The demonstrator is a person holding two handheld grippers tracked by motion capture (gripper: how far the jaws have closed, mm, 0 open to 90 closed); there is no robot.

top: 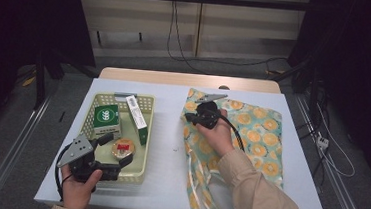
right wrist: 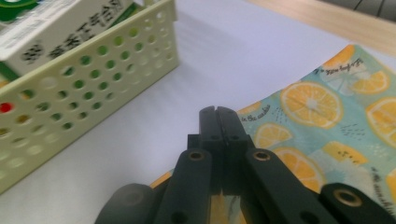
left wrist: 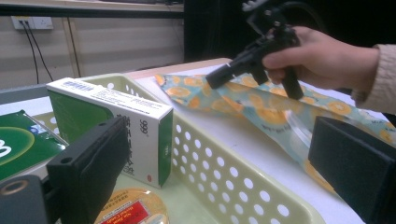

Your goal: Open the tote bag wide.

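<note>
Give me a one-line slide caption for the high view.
Left gripper open over the perforated basket of boxed goods; right gripper shut above the orange-print bag on the table.

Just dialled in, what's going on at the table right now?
A person works at a table with a gripper in each hand. The right gripper is shut and sits over the left edge of an orange-print bag; whether it pinches the fabric is unclear. The left gripper is open, its jaws apart over the near end of a pale basket, above a round tin. Two green and white boxes also sit in the basket.
</note>
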